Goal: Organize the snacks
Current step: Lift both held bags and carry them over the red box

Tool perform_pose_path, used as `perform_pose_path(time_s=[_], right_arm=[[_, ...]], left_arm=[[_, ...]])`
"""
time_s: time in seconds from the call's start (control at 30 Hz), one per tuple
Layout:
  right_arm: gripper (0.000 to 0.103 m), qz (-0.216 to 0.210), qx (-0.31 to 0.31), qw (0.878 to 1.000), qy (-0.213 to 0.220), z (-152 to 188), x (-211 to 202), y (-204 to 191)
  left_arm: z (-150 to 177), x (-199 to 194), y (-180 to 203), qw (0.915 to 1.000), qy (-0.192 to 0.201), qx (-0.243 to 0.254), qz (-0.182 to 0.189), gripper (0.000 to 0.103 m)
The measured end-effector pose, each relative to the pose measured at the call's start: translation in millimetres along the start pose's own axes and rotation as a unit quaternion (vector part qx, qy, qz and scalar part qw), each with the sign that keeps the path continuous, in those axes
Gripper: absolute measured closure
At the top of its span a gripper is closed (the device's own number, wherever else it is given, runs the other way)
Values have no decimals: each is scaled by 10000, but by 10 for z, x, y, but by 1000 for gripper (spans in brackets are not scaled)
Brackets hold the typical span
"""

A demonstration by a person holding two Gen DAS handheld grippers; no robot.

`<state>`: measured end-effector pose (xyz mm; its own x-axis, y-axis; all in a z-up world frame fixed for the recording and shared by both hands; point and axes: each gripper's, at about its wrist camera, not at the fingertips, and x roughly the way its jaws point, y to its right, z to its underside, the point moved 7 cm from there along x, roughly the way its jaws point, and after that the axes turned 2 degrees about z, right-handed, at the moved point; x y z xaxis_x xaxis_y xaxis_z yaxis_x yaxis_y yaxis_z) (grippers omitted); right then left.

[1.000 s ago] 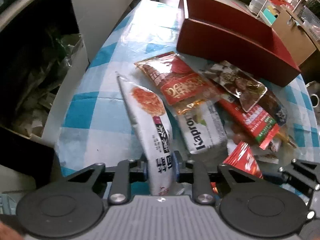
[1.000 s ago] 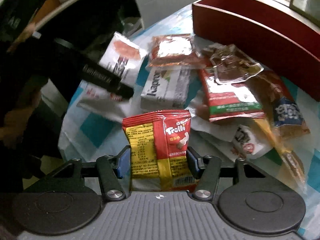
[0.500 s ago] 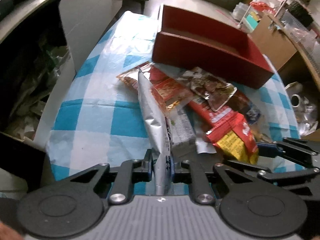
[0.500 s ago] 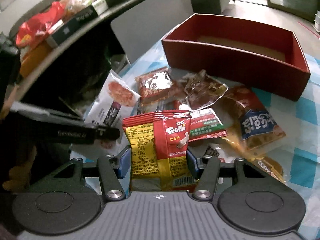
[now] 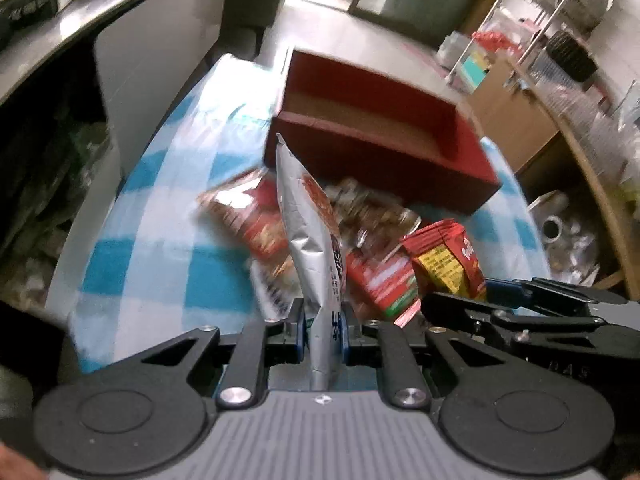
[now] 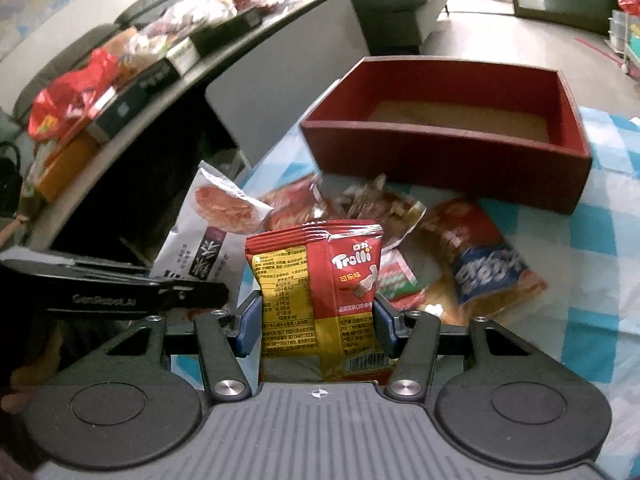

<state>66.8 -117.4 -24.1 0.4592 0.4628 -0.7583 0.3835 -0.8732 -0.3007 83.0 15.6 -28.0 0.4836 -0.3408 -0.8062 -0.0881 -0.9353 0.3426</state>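
On checkered tablecloth (image 5: 168, 240), red box (image 6: 440, 152), snacks

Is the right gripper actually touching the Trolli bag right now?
Touching. In the right wrist view, the right gripper has both blue pads pressed against the sides of the Trolli bag, which stands upright between them.

1. The black plastic left gripper (image 5: 323, 330) has two thin arms with small blue pads (image 5: 299, 330) at the tips.
2. The black plastic right gripper (image 6: 316, 326) has blue pads too.
3. Each has a grey ridged base, two big round black discs and shiny silver screws.
4. White letters run along one arm.
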Motion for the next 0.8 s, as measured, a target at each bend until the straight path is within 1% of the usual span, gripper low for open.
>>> perform_pose_path(time_s=[0.1,0.23,0.4,0.63,0.8], right_arm=[[40,44,227,9994,267,-191,-79,142],[40,118,496,9968,612,-479,-147,343],[40,239,628,9938,884,-814,-123,555],[40,402,741,9912,1016,-1157,58,822],[40,671,769,9902,958,-1328,282,1055]], left_arm=[[-193,44,110,9998,125,7,152,91],[-516,126,302,9988,371,141,277,91],[-874,305,426,9977,514,227,369,91],[-1332,681,438,9978,581,189,264,91],[-1540,954,430,9981,540,269,132,91]])
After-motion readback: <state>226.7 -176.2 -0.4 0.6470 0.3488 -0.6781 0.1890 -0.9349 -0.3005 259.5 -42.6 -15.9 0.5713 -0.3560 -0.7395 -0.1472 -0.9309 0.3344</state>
